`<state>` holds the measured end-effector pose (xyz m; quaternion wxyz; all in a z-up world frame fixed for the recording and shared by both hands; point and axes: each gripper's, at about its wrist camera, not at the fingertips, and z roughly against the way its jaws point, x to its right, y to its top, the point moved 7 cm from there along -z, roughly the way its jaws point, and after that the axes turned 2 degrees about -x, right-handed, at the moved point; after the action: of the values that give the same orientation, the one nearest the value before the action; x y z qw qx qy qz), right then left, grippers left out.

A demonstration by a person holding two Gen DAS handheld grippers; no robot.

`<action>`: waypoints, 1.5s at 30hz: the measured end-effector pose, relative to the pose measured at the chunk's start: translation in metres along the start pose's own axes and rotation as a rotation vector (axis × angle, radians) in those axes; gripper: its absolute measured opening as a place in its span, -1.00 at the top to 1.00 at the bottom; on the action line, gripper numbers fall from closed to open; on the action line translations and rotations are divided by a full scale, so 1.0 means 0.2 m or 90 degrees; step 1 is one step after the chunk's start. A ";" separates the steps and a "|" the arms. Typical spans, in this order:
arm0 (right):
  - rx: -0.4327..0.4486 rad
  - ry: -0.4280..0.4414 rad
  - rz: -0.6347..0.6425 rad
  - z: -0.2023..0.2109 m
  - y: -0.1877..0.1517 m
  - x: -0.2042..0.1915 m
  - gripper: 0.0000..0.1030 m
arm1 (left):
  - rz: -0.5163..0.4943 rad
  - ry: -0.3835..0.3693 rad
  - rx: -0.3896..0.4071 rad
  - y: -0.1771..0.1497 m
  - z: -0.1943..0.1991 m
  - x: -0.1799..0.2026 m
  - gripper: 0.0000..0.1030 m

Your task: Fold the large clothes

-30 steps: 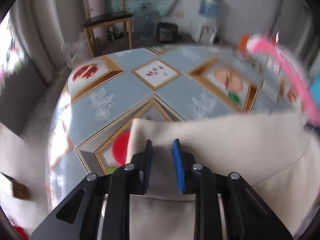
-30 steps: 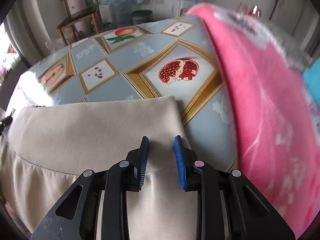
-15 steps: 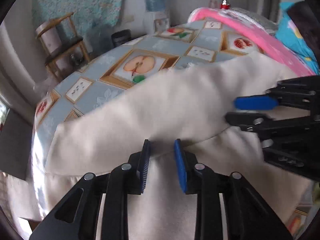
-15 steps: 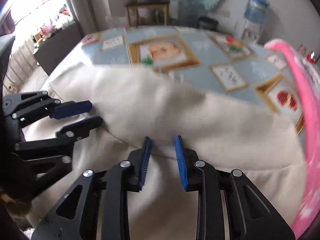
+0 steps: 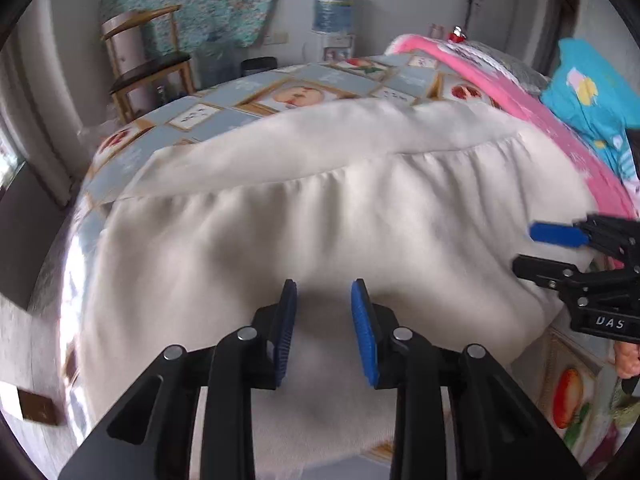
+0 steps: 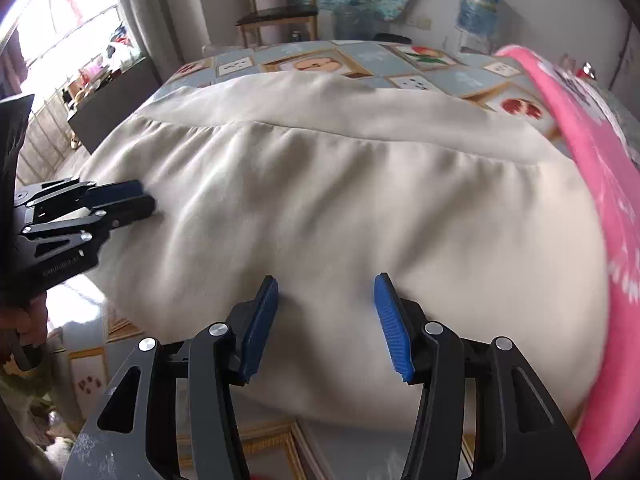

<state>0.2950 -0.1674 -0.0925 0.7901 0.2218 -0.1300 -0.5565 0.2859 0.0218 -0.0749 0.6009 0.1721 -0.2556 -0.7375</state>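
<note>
A cream garment point(image 5: 320, 208) with a gathered seam lies spread and puffed on the fruit-patterned tablecloth point(image 5: 224, 116). My left gripper point(image 5: 324, 320) is at the garment's near left part, jaws narrow, and creases in the cloth run out from its tips. Seen from the right wrist, the left gripper point(image 6: 146, 200) pinches the garment point(image 6: 340, 200) at its left side. The jaws of my right gripper point(image 6: 326, 316) are opening. Cloth lies under and between its pads point(image 6: 390, 320), which do not press it. From the left wrist, the right gripper point(image 5: 528, 250) shows a gap at the garment's right side.
A pink blanket point(image 6: 600, 168) runs along the garment's right side, with a turquoise cloth point(image 5: 592, 96) beyond it. The table's near edge point(image 6: 272, 432) shows just below the garment. A wooden chair point(image 5: 148, 64) and a water bottle point(image 5: 332, 8) stand behind the table.
Both grippers have swung across the table with the cream garment, and its gathered seam now lies farther from the fingertips. The right jaws have spread wider; the left jaws look unchanged.
</note>
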 end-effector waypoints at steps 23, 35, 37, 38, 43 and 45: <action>0.180 -0.002 -0.131 0.65 -0.17 -0.07 -0.72 | 0.079 -0.076 0.187 -0.22 0.74 0.04 -0.91; 0.242 -0.035 -0.139 0.88 -0.24 -0.06 -0.79 | 0.103 0.082 0.255 -0.16 0.98 0.13 -0.91; 0.239 -0.039 -0.142 0.88 -0.26 -0.05 -0.79 | 0.102 0.143 0.254 -0.17 0.97 0.12 -0.91; 0.236 -0.041 -0.142 0.88 -0.27 -0.05 -0.79 | 0.102 0.169 0.249 -0.17 0.96 0.11 -0.91; 0.200 -0.053 -0.151 0.81 -0.31 -0.05 -0.79 | 0.082 0.166 0.156 -0.20 0.80 0.15 -0.91; 0.196 -0.055 -0.149 0.80 -0.33 -0.06 -0.79 | 0.089 0.167 0.118 -0.22 0.72 0.17 -0.91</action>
<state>0.1644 -0.2086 0.0152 0.6704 0.3291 -0.2207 -0.6273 0.1637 0.0202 0.0174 0.6605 0.3036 -0.2530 -0.6384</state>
